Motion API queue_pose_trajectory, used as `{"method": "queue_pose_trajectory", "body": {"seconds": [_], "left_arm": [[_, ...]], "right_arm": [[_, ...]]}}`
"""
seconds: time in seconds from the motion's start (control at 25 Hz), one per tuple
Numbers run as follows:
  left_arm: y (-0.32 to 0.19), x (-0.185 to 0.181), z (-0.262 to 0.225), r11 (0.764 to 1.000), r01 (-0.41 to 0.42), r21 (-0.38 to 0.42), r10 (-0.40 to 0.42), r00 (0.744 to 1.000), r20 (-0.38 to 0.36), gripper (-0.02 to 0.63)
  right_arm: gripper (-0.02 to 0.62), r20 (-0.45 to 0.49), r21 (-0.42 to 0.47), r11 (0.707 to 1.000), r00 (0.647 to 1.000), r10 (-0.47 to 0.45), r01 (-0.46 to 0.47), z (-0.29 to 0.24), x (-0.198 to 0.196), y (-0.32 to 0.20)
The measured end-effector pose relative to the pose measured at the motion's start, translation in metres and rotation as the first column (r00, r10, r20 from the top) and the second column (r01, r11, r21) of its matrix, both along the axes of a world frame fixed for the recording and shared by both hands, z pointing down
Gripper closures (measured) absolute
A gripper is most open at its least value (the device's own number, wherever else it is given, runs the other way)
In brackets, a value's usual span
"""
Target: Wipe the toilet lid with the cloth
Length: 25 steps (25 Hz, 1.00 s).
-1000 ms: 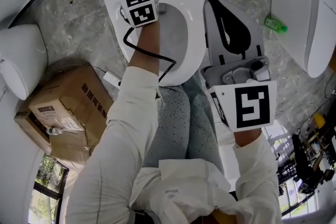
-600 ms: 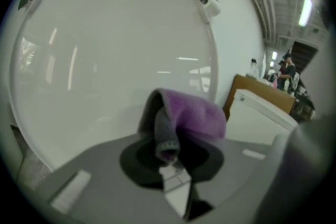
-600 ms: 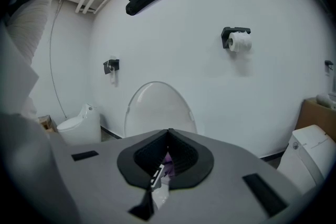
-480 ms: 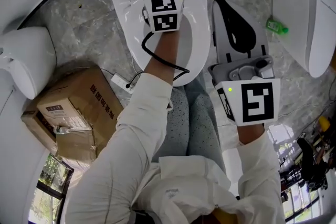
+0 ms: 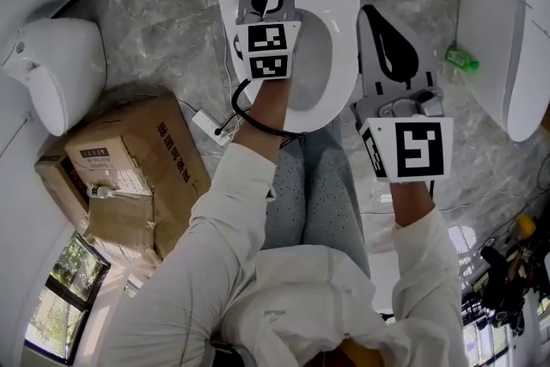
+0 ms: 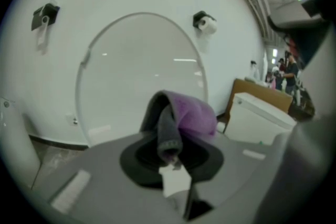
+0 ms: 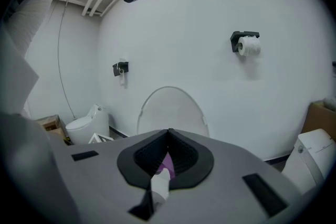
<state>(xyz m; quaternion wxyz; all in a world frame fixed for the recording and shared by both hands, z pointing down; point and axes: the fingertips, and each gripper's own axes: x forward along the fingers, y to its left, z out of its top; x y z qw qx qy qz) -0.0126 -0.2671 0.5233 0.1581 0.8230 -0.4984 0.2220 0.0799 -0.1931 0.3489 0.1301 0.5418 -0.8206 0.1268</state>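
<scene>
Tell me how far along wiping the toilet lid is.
Done: the purple cloth is picked up, and the toilet lid stands raised. In hand: the left tool is clamped on the cloth, held up in front of the lid; contact cannot be told. The right tool is shut and empty, off to the side. Left: the wiping itself; nothing shows how much lid is wiped.
</scene>
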Motion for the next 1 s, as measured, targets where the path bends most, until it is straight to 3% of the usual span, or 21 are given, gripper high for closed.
{"method": "queue_pose_trajectory", "body": {"seconds": [0.28, 0.72, 1.0], "left_arm": [[0.028, -0.008, -0.036, 0.999, 0.018, 0.032, -0.018, 1.0, -0.021, 0.554], [0.033, -0.019, -0.115, 0.988, 0.075, 0.132, -0.064, 0.994, -0.087, 0.554], [0.03, -0.017, -0.158, 0.979, 0.05, 0.198, -0.03, 0.994, -0.104, 0.554]], "right_arm": [[0.58, 0.01, -0.002, 1.0, 1.0, -0.012, 0.012, -0.007, -0.007, 0.013], [0.58, -0.004, -0.002, 1.0, 1.0, -0.014, 0.014, -0.016, -0.006, 0.009], [0.58, 0.008, 0.017, 1.0, 1.0, 0.003, -0.003, -0.03, -0.007, -0.003]]}}
